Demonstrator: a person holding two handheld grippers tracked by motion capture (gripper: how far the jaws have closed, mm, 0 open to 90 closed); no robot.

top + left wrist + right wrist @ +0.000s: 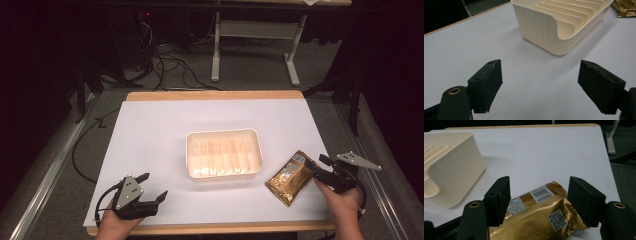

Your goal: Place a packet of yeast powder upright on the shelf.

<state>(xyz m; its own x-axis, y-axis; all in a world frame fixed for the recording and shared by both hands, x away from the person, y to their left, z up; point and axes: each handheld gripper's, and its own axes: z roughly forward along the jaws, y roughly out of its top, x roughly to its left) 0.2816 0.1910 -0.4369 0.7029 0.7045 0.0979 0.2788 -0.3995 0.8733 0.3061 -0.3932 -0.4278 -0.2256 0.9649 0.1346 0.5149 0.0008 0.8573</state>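
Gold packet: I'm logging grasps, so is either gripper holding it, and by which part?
Neither holds anything. The right gripper straddles the gold packet's end, jaws open; the left gripper is open.

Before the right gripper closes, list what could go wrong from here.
1. The right gripper straddles the gold packet with fingers open; the soft foil may crumple or slip when pinched.
2. The packet lies near the table's right edge, so a nudge could push it off.
3. The tray sits close by; a swing might bump it.
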